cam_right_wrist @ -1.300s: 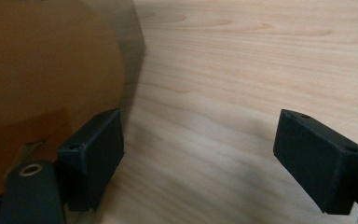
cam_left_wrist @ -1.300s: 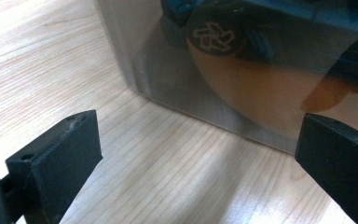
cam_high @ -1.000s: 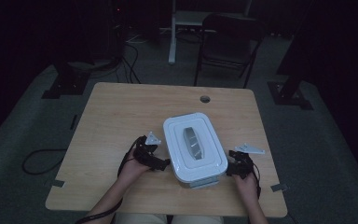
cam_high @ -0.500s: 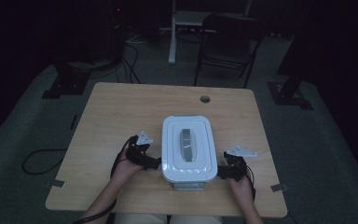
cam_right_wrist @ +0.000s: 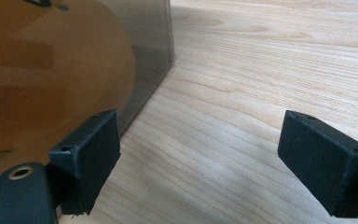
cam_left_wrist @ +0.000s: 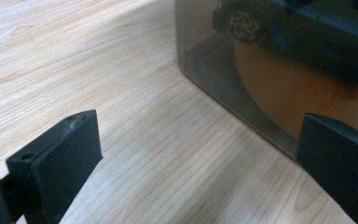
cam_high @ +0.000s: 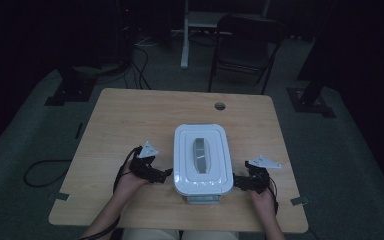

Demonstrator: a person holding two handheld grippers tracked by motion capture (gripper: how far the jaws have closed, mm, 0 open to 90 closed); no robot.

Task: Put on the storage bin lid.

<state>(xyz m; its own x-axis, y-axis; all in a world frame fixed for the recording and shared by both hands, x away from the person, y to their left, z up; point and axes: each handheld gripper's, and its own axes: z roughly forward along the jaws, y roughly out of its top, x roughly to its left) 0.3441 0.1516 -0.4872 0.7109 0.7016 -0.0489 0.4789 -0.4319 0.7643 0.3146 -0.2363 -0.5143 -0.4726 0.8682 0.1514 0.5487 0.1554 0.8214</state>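
Left gripper (cam_high: 167, 172) low on the table (cam_high: 130, 120), jaws spread wide and holding nothing, one jaw close against the smoky wall of the storage box (cam_left_wrist: 270, 70). Right gripper (cam_high: 236, 181) mirrored on the far side, likewise wide apart and empty, its inner jaw just beside the box wall (cam_right_wrist: 65, 60). Box itself (cam_high: 202, 159) near the front edge of the table, between the two hands, white lid with a grey handle (cam_high: 200, 154) on top. Looks like a two-sided squeeze or slide about to begin: best done with both inner jaws flat against the walls at matching height, pressing evenly so the box does not twist or tip. Smooth plastic, likely slippery, so steady pressure, no jerks. Dark shape with a wheel (cam_left_wrist: 240, 21) visible through the wall, liable to shift inside. Beyond, bare wood with a cable hole (cam_high: 220, 106); folding chair (cam_high: 245, 45) well behind the table, no obstacle. Front edge close, little room toward the person.
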